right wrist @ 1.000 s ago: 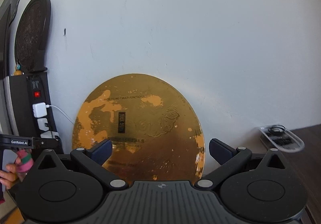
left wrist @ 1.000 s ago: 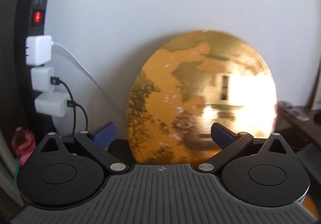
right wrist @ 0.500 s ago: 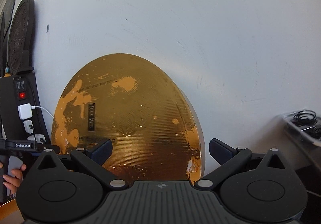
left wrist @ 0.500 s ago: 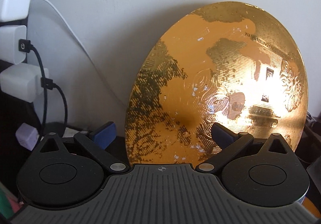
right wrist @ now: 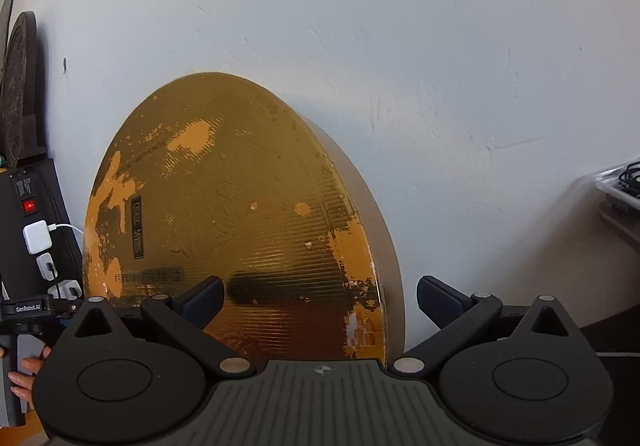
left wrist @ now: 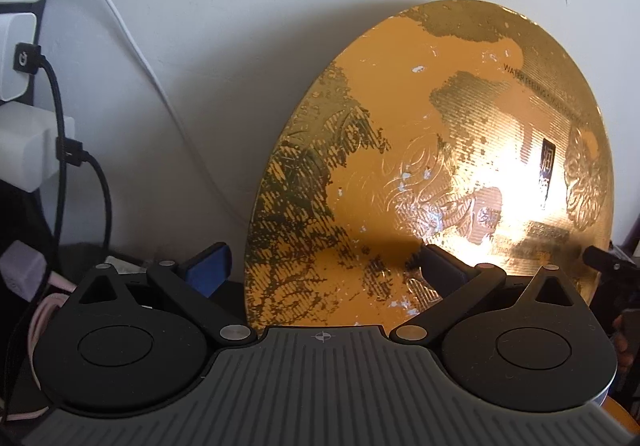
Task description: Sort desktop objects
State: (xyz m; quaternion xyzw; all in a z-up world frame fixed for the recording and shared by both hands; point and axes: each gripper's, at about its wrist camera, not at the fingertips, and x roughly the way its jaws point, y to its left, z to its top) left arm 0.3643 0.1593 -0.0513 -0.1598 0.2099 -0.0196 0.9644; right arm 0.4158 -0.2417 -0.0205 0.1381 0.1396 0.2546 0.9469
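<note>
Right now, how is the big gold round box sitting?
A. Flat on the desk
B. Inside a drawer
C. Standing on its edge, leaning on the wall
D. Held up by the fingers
C: the gold round box stands on its edge with its back against the white wall, and neither gripper holds it.

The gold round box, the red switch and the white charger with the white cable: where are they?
Gold round box (right wrist: 248, 214), right wrist view, middle of its lid.
Red switch (right wrist: 28, 206), right wrist view, its lit face.
White charger (right wrist: 37, 237), right wrist view, its body.
</note>
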